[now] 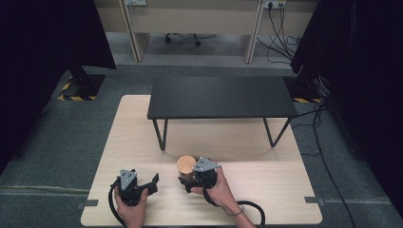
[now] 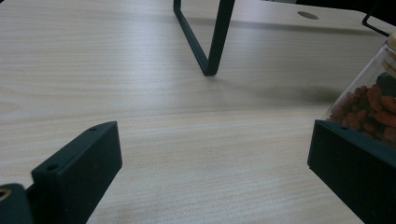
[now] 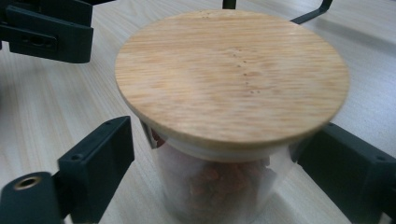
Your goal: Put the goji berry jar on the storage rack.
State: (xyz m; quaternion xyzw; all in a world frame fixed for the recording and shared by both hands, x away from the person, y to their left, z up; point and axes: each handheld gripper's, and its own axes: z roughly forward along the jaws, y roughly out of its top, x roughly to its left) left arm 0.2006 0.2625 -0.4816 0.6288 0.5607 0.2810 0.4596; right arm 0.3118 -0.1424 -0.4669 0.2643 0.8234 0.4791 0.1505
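While the wooden table bears a black metal rack, grippers flank a jar.
The glass jar of dried red berries, bamboo-lidded, stands between the right gripper's spread jaws, ungrasped; the left gripper gapes empty beside it.

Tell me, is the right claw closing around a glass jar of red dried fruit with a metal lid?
Not quite: the lid is wooden, as the right gripper view shows. The right claw does straddle the glass jar of red dried fruit.
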